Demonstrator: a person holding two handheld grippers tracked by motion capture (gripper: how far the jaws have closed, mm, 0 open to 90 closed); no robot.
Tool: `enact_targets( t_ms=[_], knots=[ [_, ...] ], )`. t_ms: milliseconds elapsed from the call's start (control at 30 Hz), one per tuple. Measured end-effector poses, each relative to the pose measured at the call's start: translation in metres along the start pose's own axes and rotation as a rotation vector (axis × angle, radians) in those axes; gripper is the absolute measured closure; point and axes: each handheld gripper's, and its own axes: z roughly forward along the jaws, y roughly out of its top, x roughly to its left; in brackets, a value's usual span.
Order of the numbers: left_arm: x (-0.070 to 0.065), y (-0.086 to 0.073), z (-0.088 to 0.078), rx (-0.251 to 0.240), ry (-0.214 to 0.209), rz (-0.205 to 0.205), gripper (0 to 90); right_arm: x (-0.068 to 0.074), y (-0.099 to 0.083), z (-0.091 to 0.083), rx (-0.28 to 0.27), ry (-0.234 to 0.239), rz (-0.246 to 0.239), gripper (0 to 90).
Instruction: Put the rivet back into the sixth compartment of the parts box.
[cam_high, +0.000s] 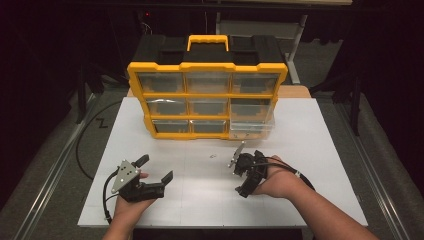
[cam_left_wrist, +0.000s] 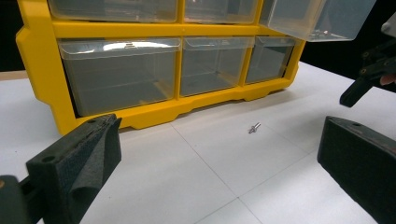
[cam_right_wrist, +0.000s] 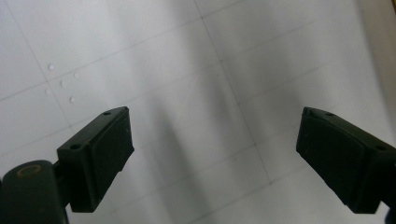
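A small metal screw (cam_high: 213, 155) lies on the white tabletop (cam_high: 320, 150), centre frame, before the yellow drawer organizer (cam_high: 136, 80). Both the right gripper (cam_high: 239, 167) and the left gripper (cam_high: 156, 169) gape wide, empty. Risk: the tiny screw skids or rolls from closing pads.

A flat white tabletop (cam_high: 310, 150) scored with thin grid lines carries a yellow-framed plastic organiser of clear drawers (cam_high: 207, 100) at its far edge — and one small silvery metal pin (cam_left_wrist: 254, 127) lies just before that organiser.
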Motion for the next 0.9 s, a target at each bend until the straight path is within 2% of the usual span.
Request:
enact_targets(
  t_ms=[333, 433, 667, 767, 900],
  knots=[
    [0.001, 0.0, -0.001, 0.0, -0.002, 0.001, 0.4, 0.004, 0.03, 0.012, -0.058, -0.022, -0.013, 23.6],
    [0.001, 0.0, -0.001, -0.003, -0.002, -0.001, 0.4, 0.004, 0.04, 0.016, -0.076, -0.042, -0.032, 27.9],
    [0.001, 0.0, -0.001, -0.004, -0.005, 0.0, 0.4, 0.004, 0.064, 0.023, -0.101, -0.076, -0.033, 38.2],
    [0.001, 0.001, -0.001, -0.006, -0.005, -0.002, 0.4, 0.002, 0.072, 0.027, -0.115, -0.093, -0.03, 40.1],
    [0.002, 0.001, -0.001, -0.007, -0.006, -0.002, 0.4, 0.0, 0.079, 0.032, -0.104, -0.114, -0.035, 40.7]
  ],
)
